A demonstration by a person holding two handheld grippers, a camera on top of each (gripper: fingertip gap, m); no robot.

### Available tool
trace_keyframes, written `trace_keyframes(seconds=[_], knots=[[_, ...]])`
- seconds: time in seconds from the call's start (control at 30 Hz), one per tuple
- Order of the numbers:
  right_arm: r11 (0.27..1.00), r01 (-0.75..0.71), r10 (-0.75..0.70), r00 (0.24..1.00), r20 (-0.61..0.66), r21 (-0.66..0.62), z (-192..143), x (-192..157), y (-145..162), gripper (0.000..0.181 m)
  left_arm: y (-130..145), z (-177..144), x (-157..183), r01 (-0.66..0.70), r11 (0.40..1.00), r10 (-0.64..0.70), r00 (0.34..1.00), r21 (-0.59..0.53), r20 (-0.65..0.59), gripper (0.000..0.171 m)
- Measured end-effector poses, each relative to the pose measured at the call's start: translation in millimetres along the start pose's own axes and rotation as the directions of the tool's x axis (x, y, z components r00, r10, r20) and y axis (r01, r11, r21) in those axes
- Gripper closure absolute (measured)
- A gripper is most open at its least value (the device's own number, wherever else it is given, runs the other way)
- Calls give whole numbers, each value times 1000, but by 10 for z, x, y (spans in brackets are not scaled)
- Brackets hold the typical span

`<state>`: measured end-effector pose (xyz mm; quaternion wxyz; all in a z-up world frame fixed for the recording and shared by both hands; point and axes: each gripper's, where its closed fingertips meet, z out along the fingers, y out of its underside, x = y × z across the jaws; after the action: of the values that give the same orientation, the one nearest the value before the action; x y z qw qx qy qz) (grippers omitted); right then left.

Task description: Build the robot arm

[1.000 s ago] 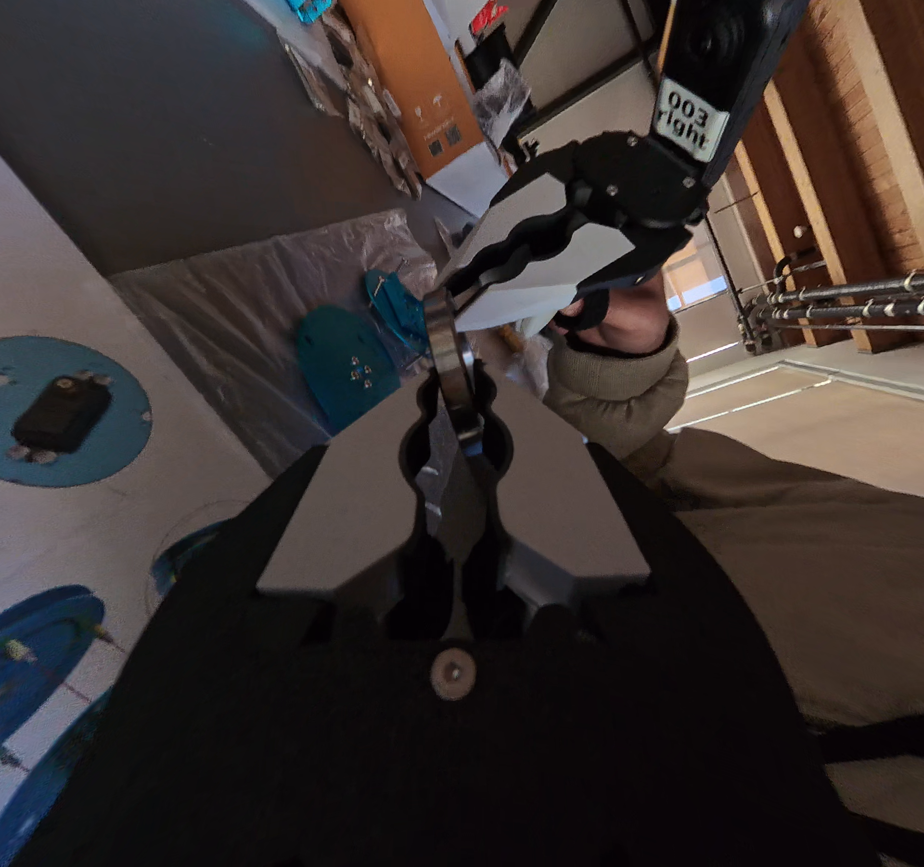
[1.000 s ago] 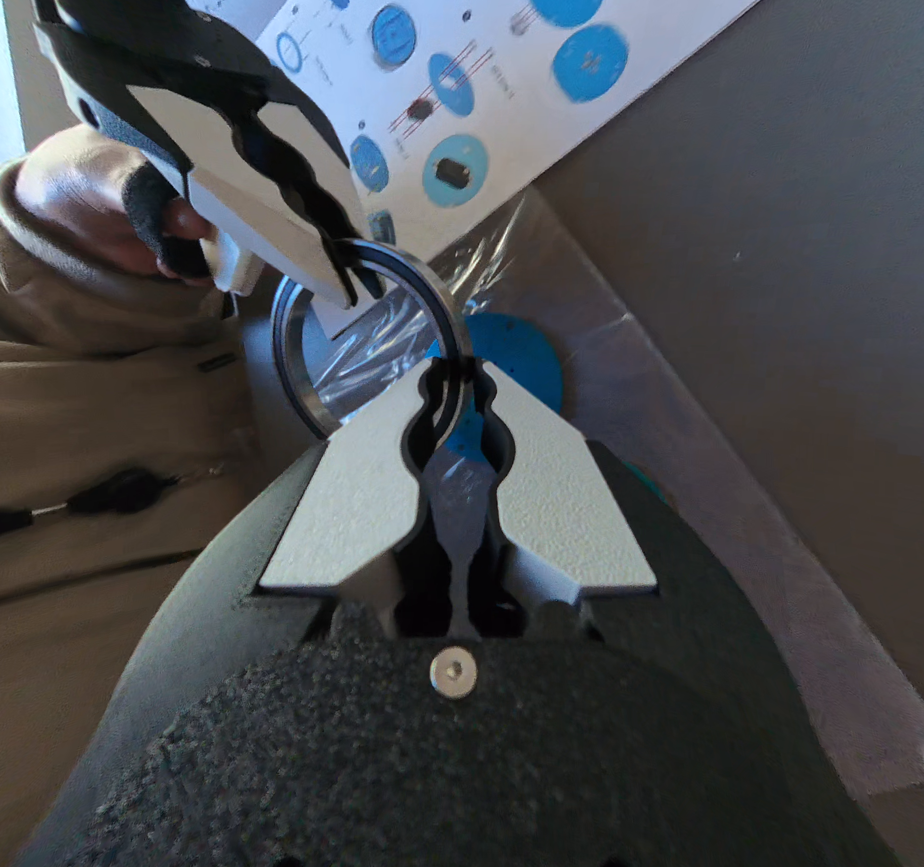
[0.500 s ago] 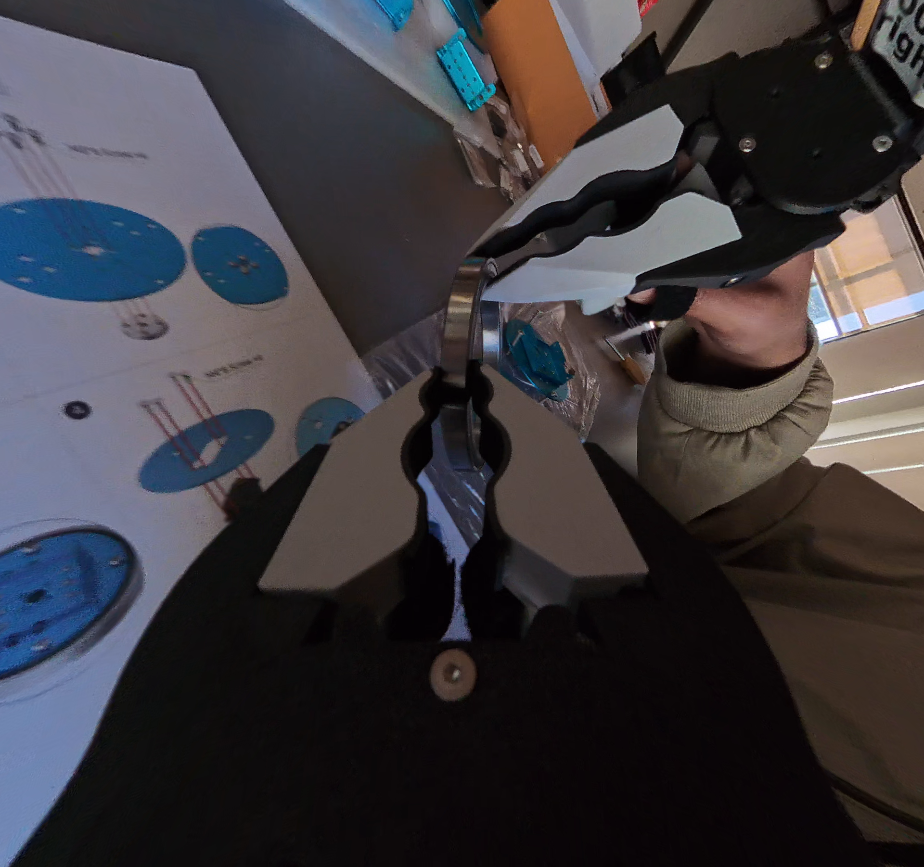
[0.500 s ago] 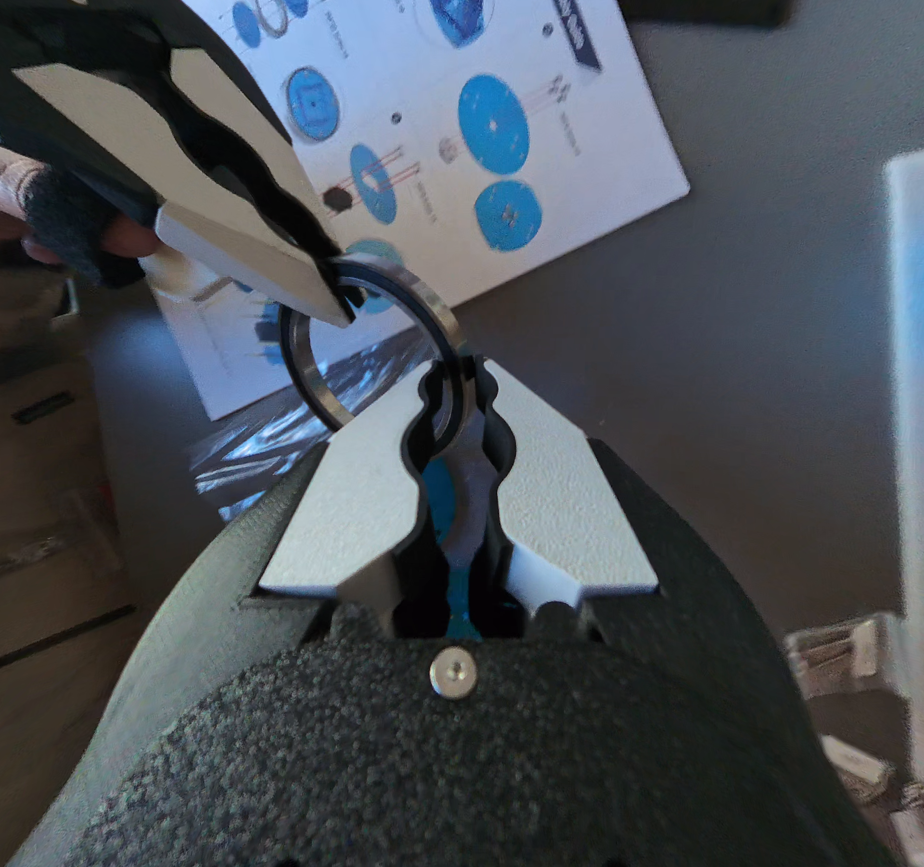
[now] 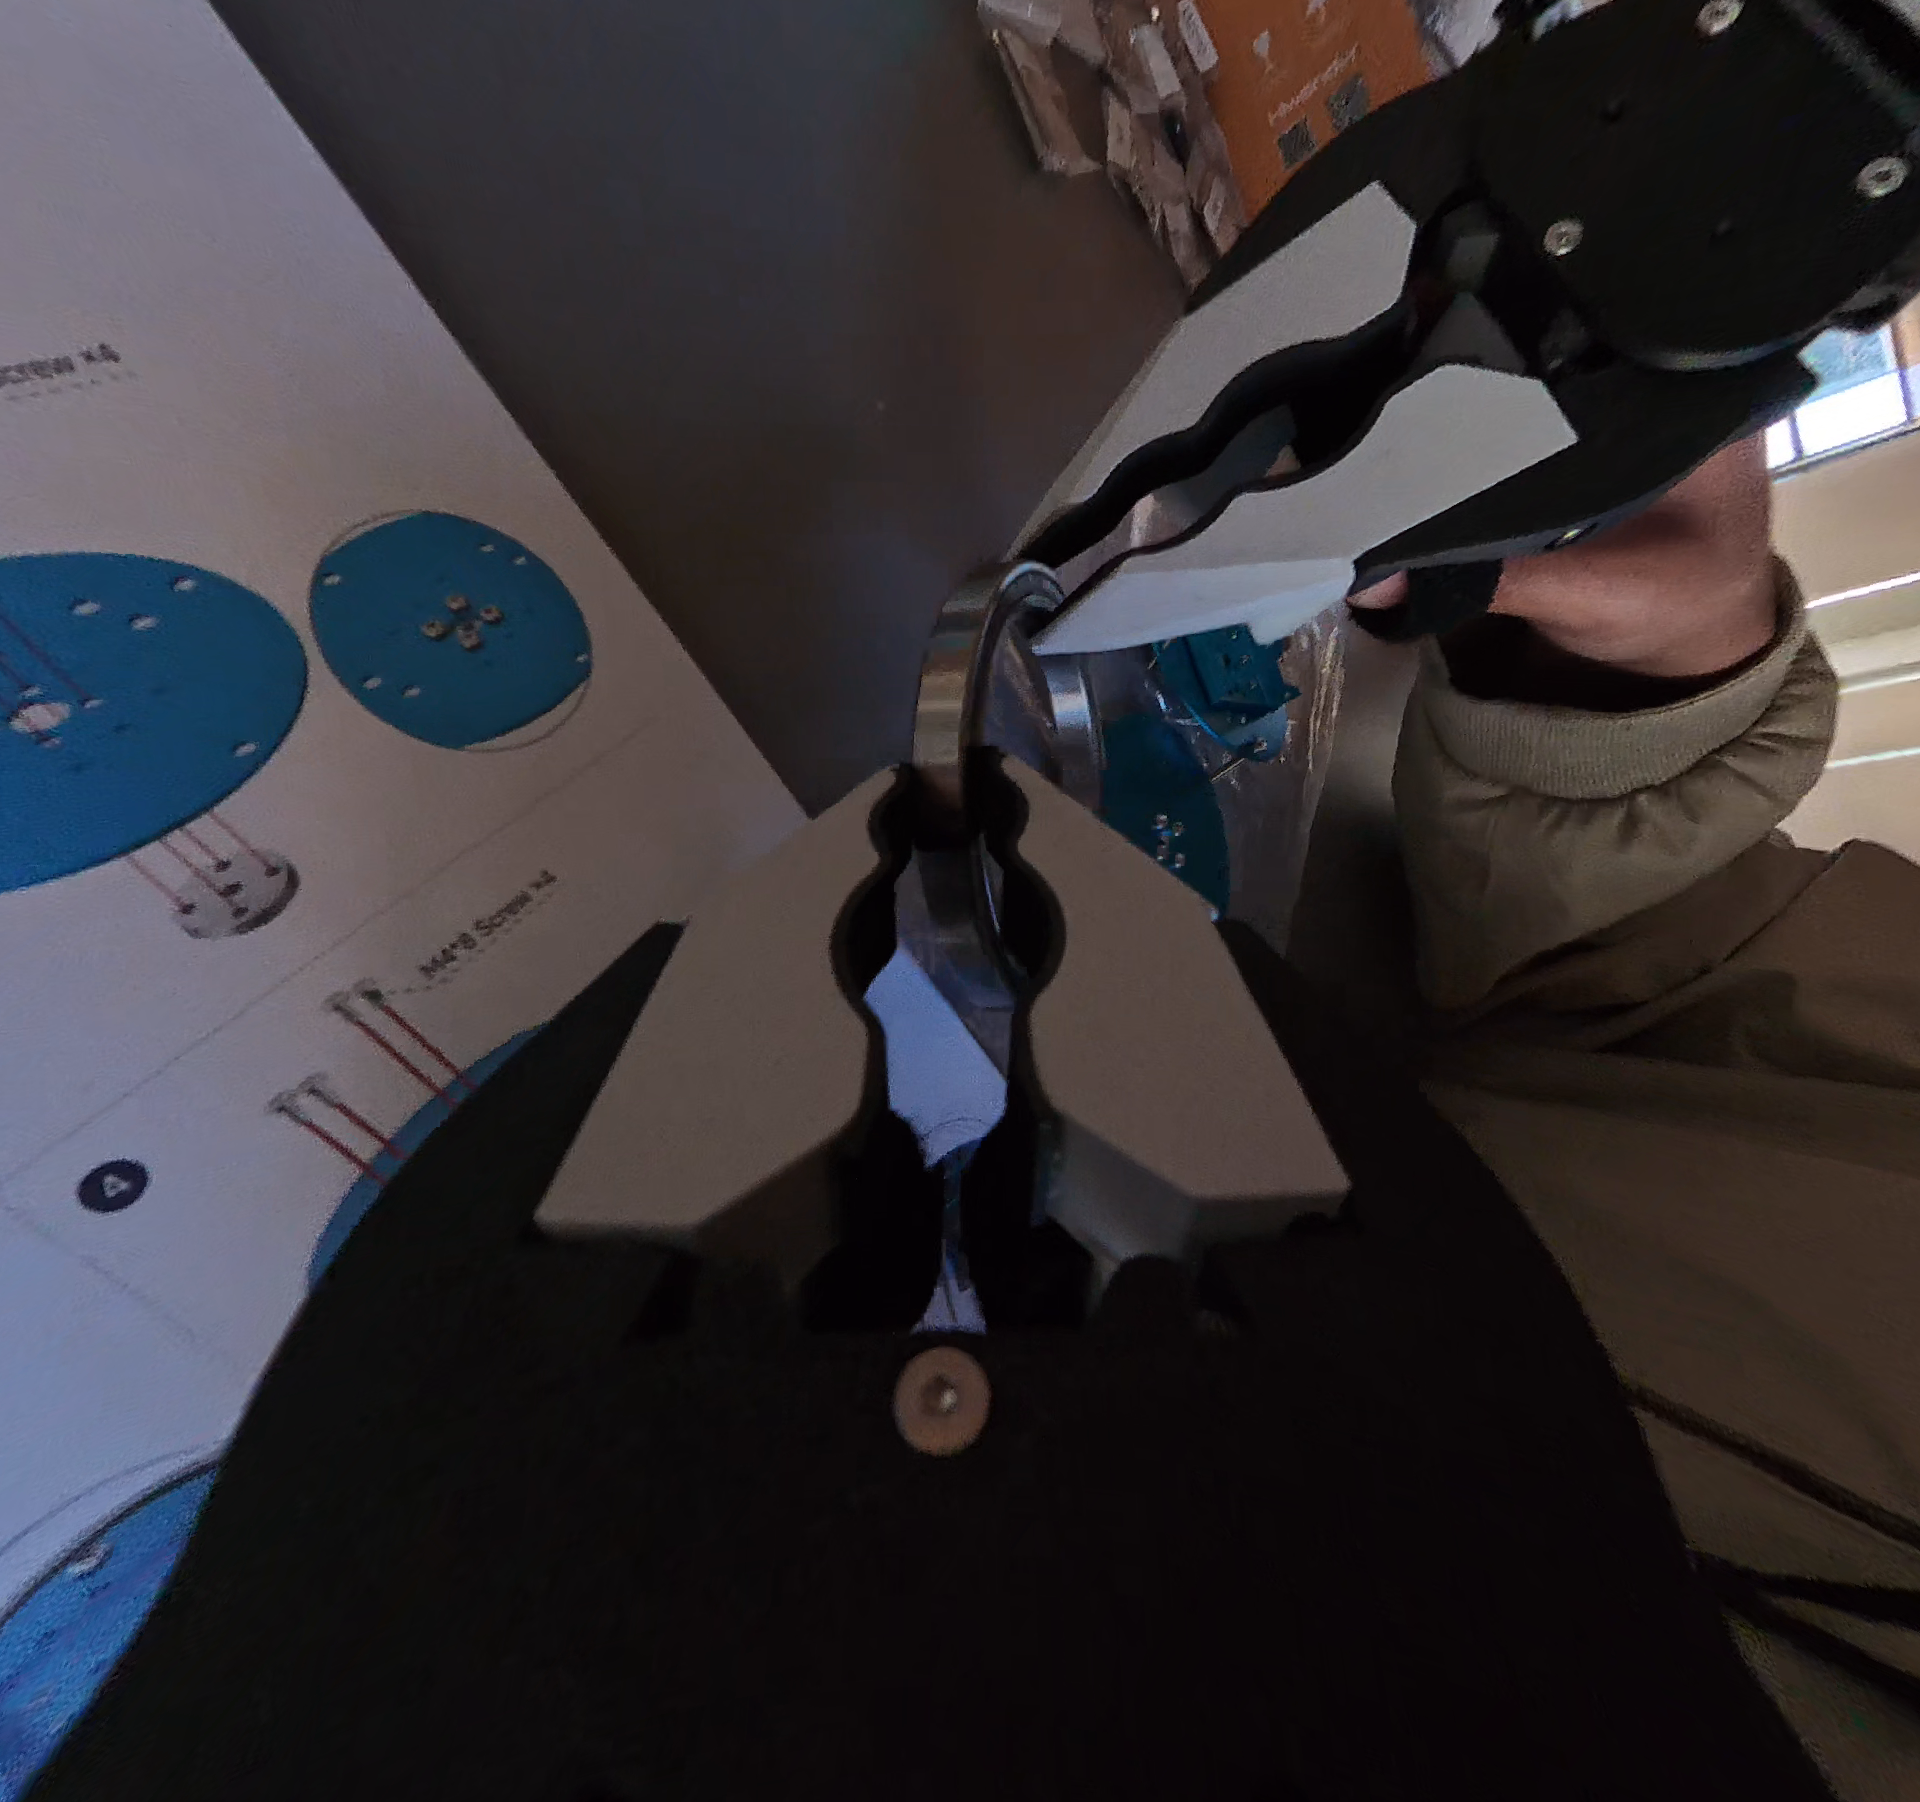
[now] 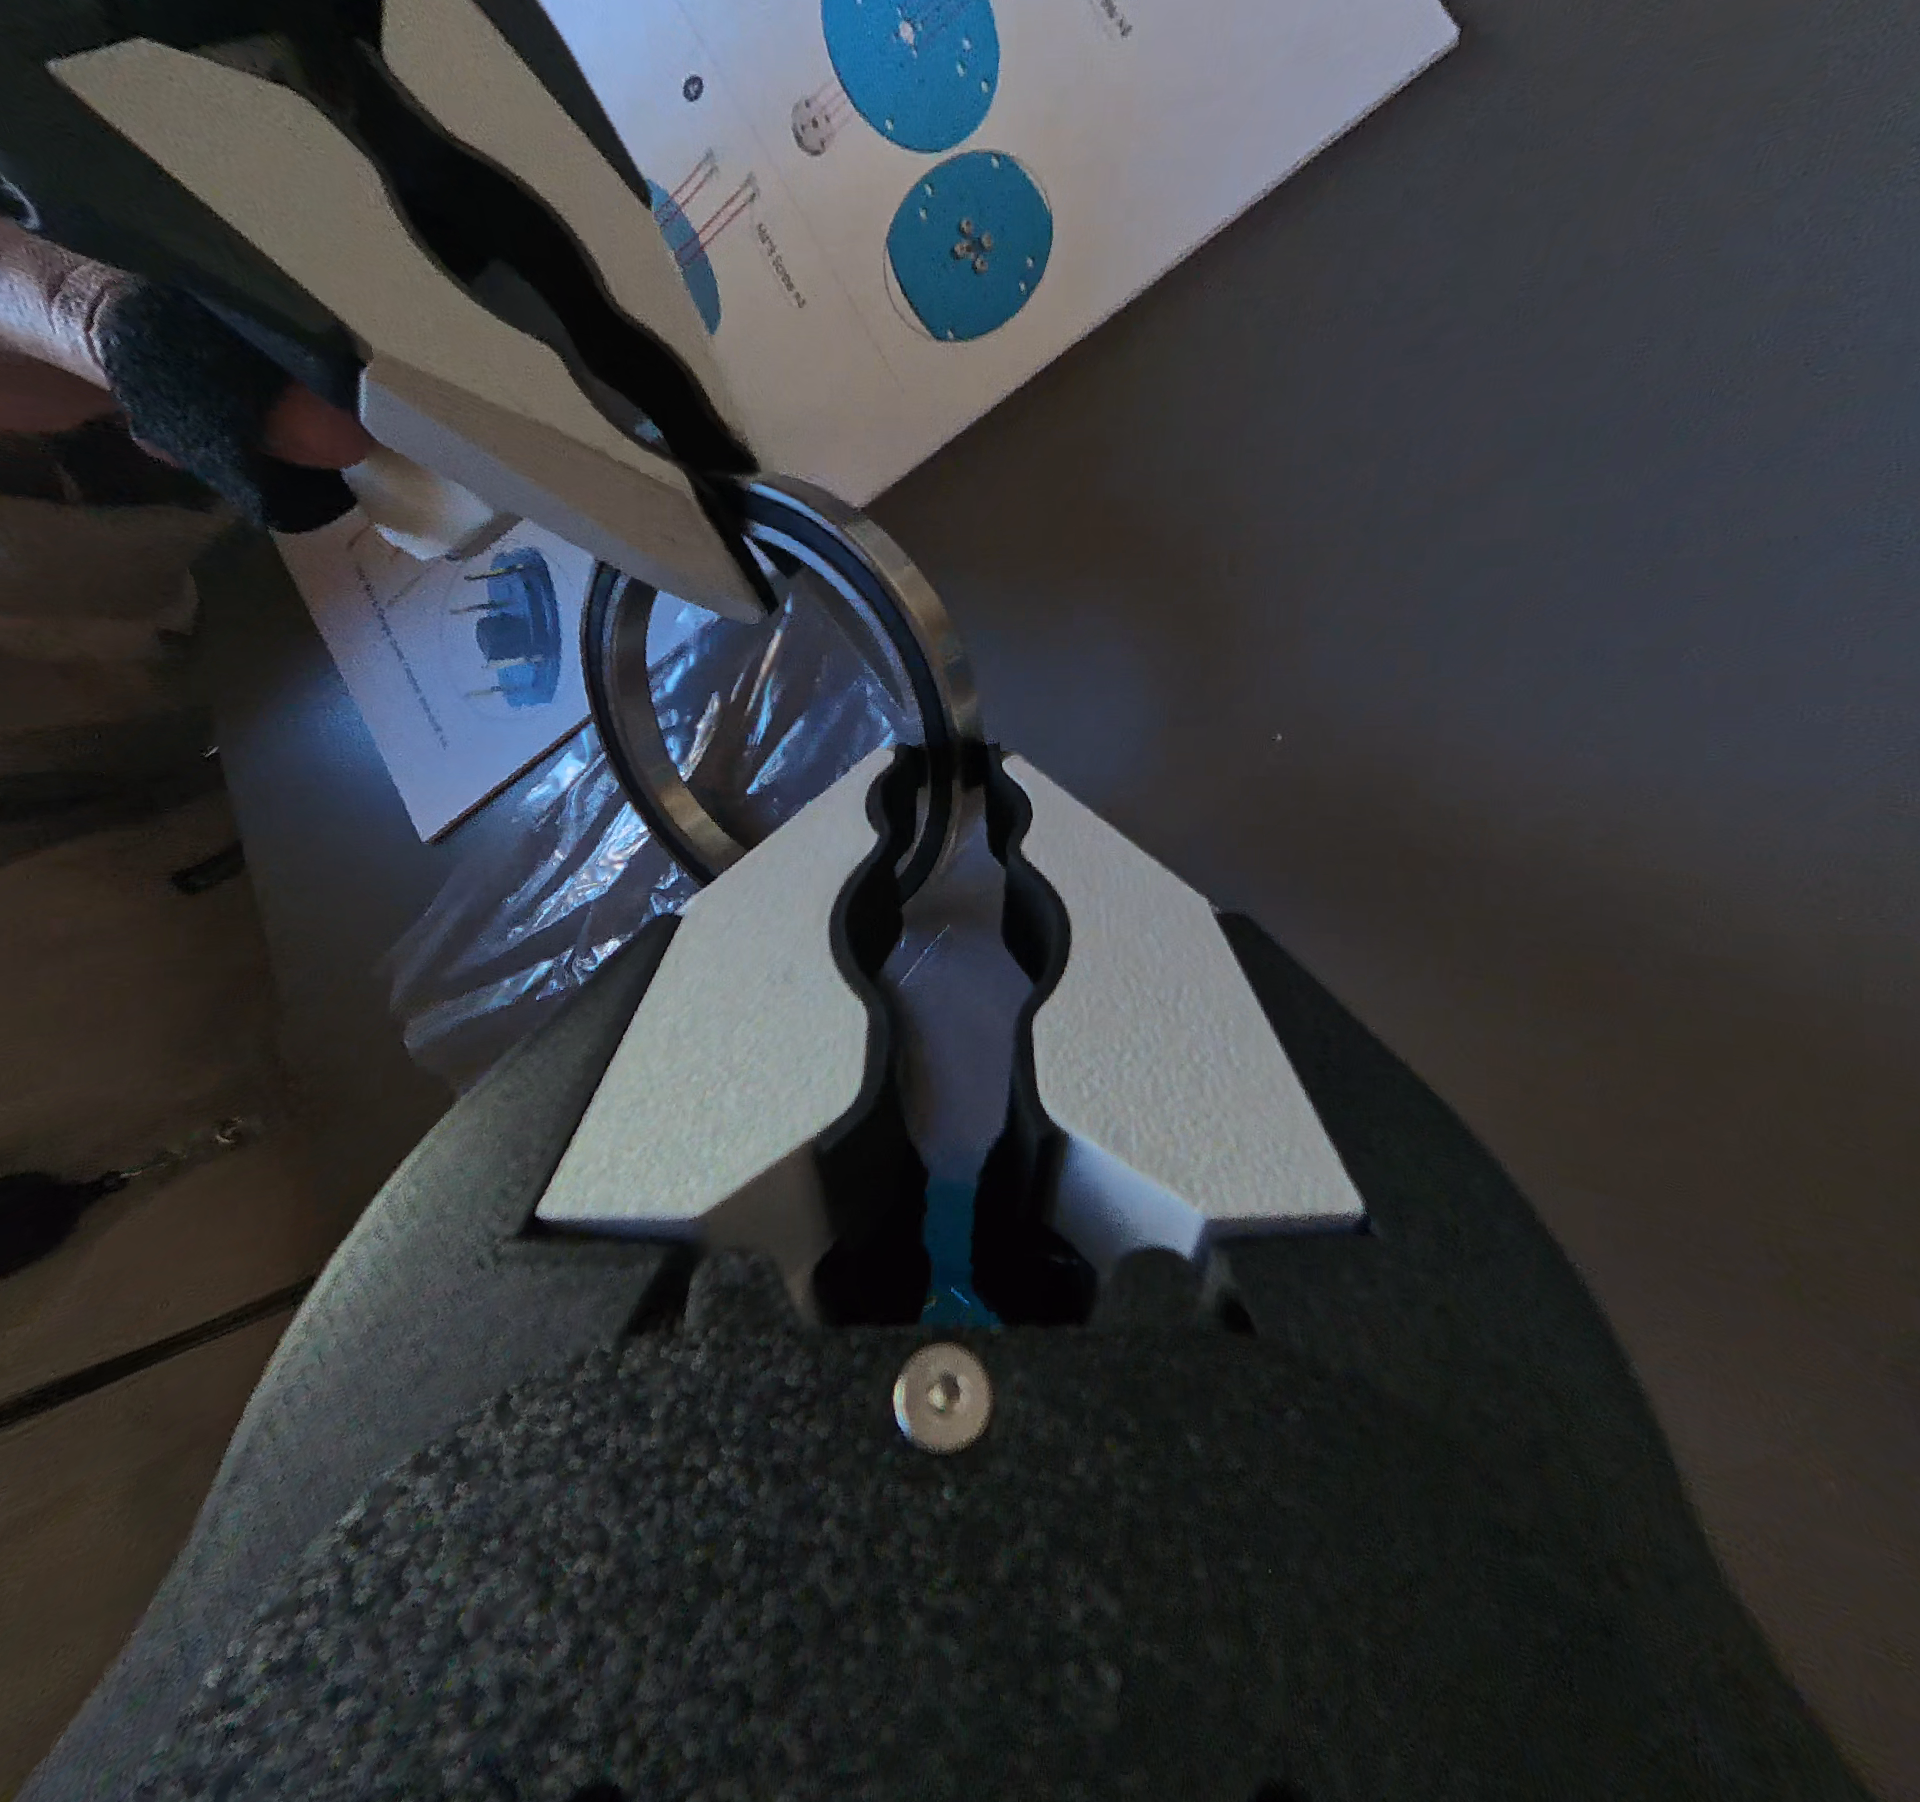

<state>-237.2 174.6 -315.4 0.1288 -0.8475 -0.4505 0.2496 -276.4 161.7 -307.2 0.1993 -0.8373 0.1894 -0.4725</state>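
Observation:
A silver metal ring with a dark inner band [image 5: 940, 703] is held in the air by both grippers at once. My left gripper [image 5: 956, 776] is shut on the ring's near edge, which shows edge-on. My right gripper [image 5: 1023, 599] comes in from the upper right and is shut on the ring's far edge. In the right wrist view the ring [image 6: 925, 609] shows as an open hoop. There my right gripper [image 6: 943, 760] pinches its lower right rim and the left gripper [image 6: 743, 537] pinches its top.
A white instruction sheet [image 5: 260, 350] printed with blue discs lies on the dark grey table [image 5: 675, 246], with a blue round plate [image 5: 447, 630] on it. A clear plastic bag with blue parts [image 5: 1174, 817] lies below the ring. An orange box [image 5: 1278, 17] stands behind. A person's tan sleeve [image 5: 1610, 765] is at right. About 5 cm separates my left fingertips from my right.
Both grippers have swung together with the ring, from over the plastic bag towards the instruction sheet. Both have stayed shut on the ring.

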Motion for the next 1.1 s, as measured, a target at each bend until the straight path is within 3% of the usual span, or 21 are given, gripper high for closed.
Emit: trace_keyframes(seconds=[0.3, 0.43, 0.63, 0.8, 1.0, 1.1], knots=[[997, 75, -75, 997, 4, -15, 50, -165, 13, 169, 239, -81, -39, -143, 987, 150, 984, -75, 100, 156], [990, 138, -137, 990, -8, 10, 90, -226, -264, 169, 153, -341, -88, -153, 988, 156, 979, -34, 131, 158], [972, 234, -235, 969, -70, -22, 46, -222, -938, 170, -267, -813, -222, -50, 999, 50, 998, 4, 28, 160], [978, 207, -207, 977, -45, -2, 283, -41, -1362, 170, -541, -1042, -570, -21, 999, 25, 992, -26, 120, 160], [989, 131, -134, 990, -39, -66, 556, 226, -1242, 171, -615, -839, -797, 74, 996, -71, 995, -53, 64, 159], [995, 91, -91, 996, -9, -49, 612, 294, -1208, 170, -586, -764, -1007, 11, 995, 9, 981, -100, 193, 158]])
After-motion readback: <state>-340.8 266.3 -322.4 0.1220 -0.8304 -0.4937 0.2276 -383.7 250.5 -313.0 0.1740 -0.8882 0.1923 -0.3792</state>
